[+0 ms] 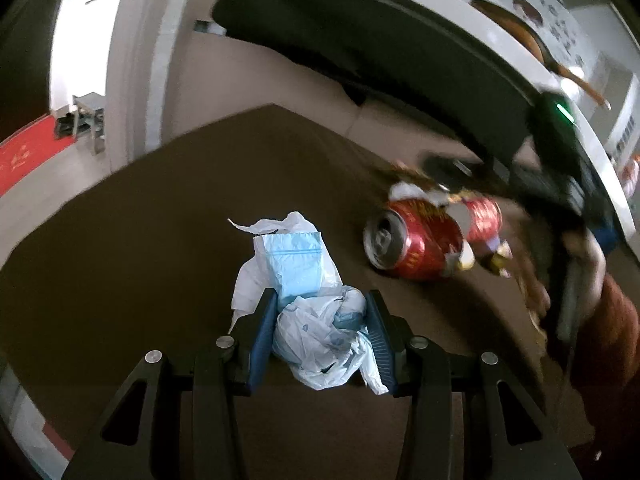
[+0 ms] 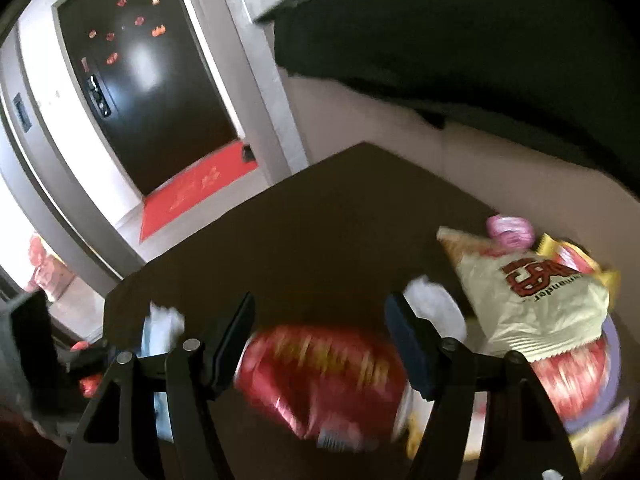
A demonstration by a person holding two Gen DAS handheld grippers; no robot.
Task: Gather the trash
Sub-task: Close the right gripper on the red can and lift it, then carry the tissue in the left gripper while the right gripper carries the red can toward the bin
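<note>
My left gripper is shut on a crumpled white and light blue plastic bag over the dark brown table. A white tissue and a blue zip pouch lie just beyond its fingertips. A red drink can lies on its side to the right. In the right wrist view my right gripper has its jaws wide apart on either side of the red can, which is blurred; whether the pads touch it I cannot tell. The right gripper shows blurred in the left wrist view.
A cream snack bag with red letters, a pink roll and more bright wrappers lie at the right of the table. A black cushion or sofa is behind. A dark door with a red mat is at the left.
</note>
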